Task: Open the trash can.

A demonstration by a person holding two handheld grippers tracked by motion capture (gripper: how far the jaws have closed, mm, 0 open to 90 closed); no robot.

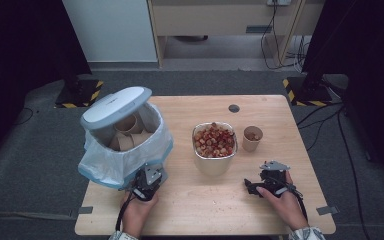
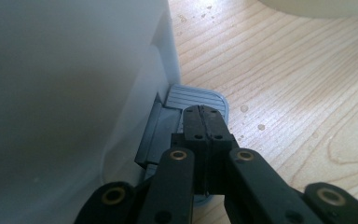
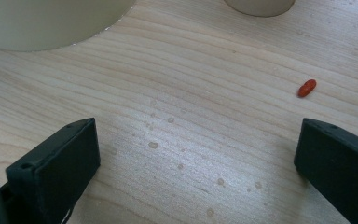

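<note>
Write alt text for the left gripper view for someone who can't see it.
The left tool, jaws shut, presses its tip on the ribbed grey pedal at the foot of a white bin. Pale wooden table with a few droplets spreads to the right.

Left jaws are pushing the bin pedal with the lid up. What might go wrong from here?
1. The shut left gripper bears on the pedal only near its tips; it may slip off sideways, and the lid would likely drop.
2. The bin stands at the table edge; pushing could shift it.
3. The open right gripper idles near the full bowl, which a quick move could knock.
</note>
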